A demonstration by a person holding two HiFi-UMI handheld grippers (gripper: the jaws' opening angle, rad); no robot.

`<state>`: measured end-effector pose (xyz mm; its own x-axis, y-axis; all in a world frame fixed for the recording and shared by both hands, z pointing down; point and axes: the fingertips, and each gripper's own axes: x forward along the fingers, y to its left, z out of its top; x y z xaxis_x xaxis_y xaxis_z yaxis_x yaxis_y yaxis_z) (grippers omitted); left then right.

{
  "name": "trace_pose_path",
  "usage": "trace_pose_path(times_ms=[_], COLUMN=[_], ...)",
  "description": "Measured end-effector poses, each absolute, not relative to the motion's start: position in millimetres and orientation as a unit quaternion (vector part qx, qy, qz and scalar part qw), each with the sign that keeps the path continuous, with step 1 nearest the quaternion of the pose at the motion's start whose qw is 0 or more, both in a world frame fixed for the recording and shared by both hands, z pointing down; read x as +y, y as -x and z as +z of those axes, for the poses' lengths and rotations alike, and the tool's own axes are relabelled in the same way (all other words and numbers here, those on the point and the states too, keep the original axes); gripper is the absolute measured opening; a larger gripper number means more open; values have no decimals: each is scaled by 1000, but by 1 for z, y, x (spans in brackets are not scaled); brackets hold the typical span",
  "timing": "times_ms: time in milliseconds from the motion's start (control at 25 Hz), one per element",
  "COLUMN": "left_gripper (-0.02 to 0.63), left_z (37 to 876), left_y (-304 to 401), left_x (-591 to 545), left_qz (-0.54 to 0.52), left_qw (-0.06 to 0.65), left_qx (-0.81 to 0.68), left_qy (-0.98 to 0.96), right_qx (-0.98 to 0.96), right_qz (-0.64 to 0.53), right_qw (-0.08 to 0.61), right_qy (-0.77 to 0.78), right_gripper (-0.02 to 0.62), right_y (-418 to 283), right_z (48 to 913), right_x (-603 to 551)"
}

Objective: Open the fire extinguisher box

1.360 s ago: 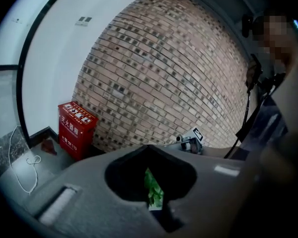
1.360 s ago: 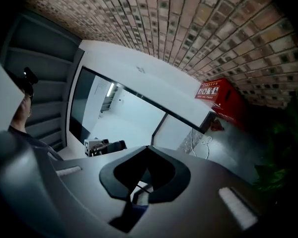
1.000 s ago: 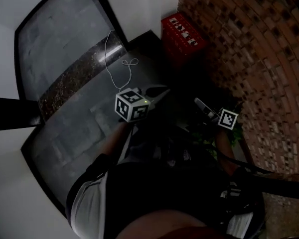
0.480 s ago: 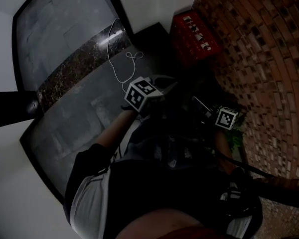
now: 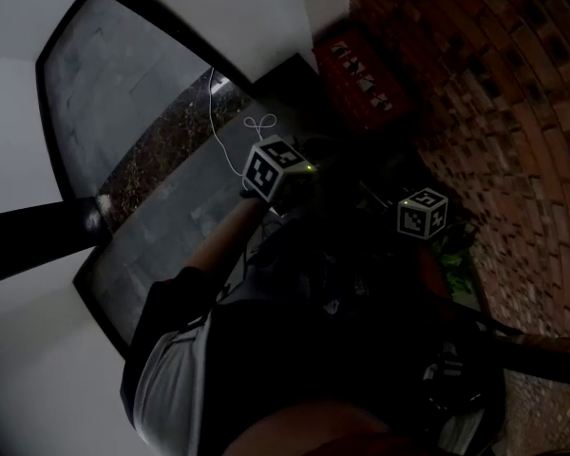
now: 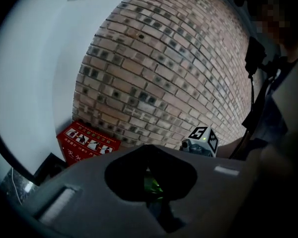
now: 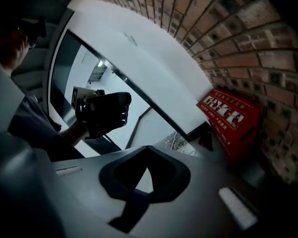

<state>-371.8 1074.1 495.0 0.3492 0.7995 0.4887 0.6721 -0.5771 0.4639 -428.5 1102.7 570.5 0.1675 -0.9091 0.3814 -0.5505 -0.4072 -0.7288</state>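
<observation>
The red fire extinguisher box [image 5: 366,74] stands shut on the floor in the corner where the white wall meets the brick wall. It also shows in the left gripper view [image 6: 87,143] and the right gripper view [image 7: 231,115]. My left gripper [image 6: 150,151] is shut and empty, held in the air short of the box; its marker cube [image 5: 274,167] is left of centre. My right gripper [image 7: 148,150] looks shut with nothing in it, and its cube [image 5: 423,213] hangs further right and nearer to me. Neither gripper touches the box.
A brick wall [image 5: 494,84] runs along the right. A speckled stone ledge [image 5: 161,150] and dark-framed glass panels lie at left, with a thin white cord [image 5: 214,112] hanging over the ledge. Green leaves [image 5: 456,255] show near the right gripper. My dark-clothed body fills the lower view.
The left gripper has risen a little and drifted right toward the box. The right gripper's cube has shifted slightly up and left and turned. The head view itself has swung.
</observation>
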Motion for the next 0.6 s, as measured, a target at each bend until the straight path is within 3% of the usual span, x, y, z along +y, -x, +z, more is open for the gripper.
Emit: trace_pose_path(times_ms=[440, 600], left_gripper=[-6, -6], left_z=[588, 636], left_y=[295, 266], left_x=[1074, 1074], left_qz=[452, 486], left_qw=[222, 286], left_qx=[327, 302], left_qy=[-800, -768], right_qx=[514, 489], right_qz=[-434, -452], right_qw=[90, 175], right_qy=[735, 725], right_gripper=[0, 0], right_y=[379, 373], right_z=[585, 581], right_x=[1140, 1140])
